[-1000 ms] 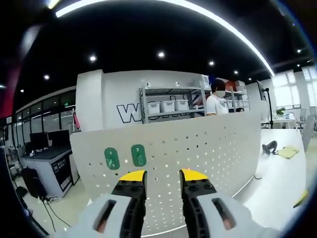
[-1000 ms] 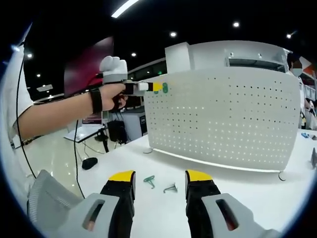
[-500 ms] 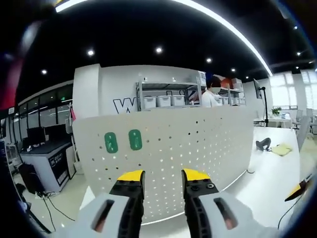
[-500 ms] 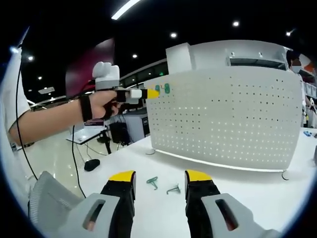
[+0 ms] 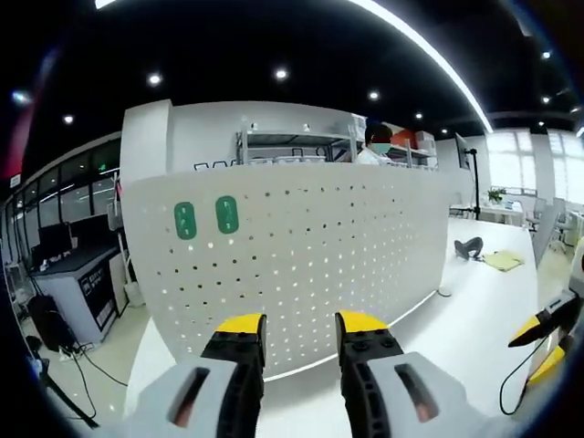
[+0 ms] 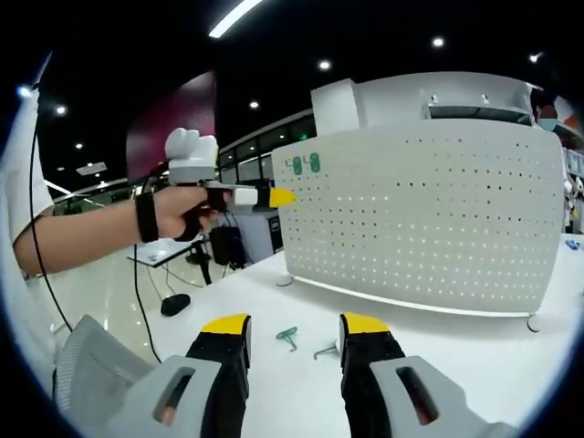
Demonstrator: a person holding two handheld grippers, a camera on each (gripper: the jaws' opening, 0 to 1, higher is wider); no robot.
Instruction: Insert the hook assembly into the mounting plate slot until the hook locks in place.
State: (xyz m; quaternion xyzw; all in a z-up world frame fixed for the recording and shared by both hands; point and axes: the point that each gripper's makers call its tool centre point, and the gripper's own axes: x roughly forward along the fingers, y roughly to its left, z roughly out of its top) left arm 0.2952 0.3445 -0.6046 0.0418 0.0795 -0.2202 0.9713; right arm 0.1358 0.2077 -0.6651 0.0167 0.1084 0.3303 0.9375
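Both tongs empty: left tongs (image 5: pixel 298 326) with jaws a narrow gap apart, nothing between them, raised in front of the pegboard; right tongs (image 6: pixel 296 327) likewise narrowly parted, nothing gripped, low over the worktop (image 6: pixel 456 365); in the right gripper view the left tongs (image 6: pixel 274 196) show held in a person's hand (image 6: pixel 182 212), yellow tips near the pegboard's upper left corner, wrist wearing a dark strap.

Room: large open office, dark ceiling with spot lights and a long light strip (image 5: pixel 429 50); glazed partitions on the left, windows far right, metal shelving (image 5: pixel 292 151) behind the panel; person partly visible behind the panel top; no writing legible.

Worktop: white, glossy, long; dark object and yellow item (image 5: pixel 504 261) lying far along it in the left gripper view.

White pegboard (image 5: pixel 310 246) (the mounting plate) stands upright on the worktop on small feet, rows of small holes across it; two green hook pieces (image 5: pixel 205 218) sit side by side near its top left corner, also seen in the right gripper view (image 6: pixel 305 165).

Two small hooks lie loose on the worktop just beyond the right tongs: a green hook (image 6: pixel 288 338) and a grey-green hook (image 6: pixel 326 349), close together, apart from the pegboard.
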